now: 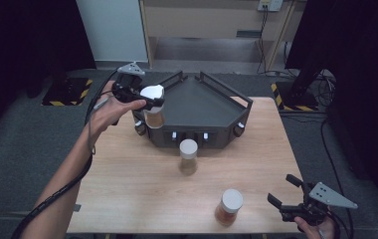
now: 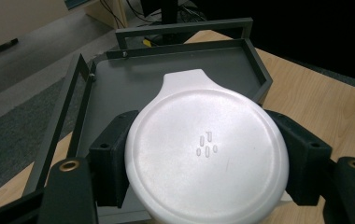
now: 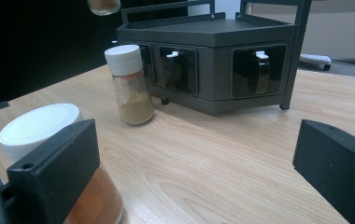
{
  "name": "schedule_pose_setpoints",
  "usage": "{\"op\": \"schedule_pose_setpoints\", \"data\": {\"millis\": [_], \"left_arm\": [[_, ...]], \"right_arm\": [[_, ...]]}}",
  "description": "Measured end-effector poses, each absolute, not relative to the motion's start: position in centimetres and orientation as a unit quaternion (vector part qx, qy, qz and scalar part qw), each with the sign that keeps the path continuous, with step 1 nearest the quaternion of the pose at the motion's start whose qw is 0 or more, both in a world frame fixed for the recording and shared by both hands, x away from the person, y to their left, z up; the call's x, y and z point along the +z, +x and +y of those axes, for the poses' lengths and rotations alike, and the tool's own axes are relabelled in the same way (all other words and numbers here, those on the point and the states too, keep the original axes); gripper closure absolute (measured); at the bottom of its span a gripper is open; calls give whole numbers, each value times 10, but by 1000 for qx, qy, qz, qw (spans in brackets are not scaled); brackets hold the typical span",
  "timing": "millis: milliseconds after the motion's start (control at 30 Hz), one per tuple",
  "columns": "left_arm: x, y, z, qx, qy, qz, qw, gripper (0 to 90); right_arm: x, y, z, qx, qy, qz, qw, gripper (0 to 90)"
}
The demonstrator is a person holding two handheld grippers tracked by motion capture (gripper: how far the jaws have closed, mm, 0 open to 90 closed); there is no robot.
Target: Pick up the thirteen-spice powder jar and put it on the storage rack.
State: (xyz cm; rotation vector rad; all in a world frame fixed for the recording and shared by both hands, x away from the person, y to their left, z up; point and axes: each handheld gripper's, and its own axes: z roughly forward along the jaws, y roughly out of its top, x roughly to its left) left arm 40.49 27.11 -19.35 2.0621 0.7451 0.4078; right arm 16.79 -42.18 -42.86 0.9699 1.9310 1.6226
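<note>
White-lidded jar (image 2: 207, 158), clamped between left jaws

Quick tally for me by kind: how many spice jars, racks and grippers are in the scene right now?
Spice jars: 3 (held jar, middle jar, near jar)
Dark rack: 1
Grippers: 2 (left gripper, right gripper)
Total: 6

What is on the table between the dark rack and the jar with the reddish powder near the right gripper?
In the high view, one small jar of tan powder with a white cap stands between the rack and the reddish-powder jar; otherwise the wood is bare.
</note>
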Motion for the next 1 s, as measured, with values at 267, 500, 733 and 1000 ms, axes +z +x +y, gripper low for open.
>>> {"op": "schedule_pose_setpoints", "data": {"millis": [267,500,733,1000], "left_arm": [[-195,417,264,169,823,313,442,296],[-201,430,261,179,816,331,439,296],[-209,440,257,191,804,350,441,296],[-215,451,254,195,798,365,438,296]], "right_arm": [[-429,168,-423,587,351,697,216,13],[-429,168,-423,588,351,696,216,13],[-430,168,-424,588,350,696,215,13],[-430,168,-424,589,351,696,214,13]]}}
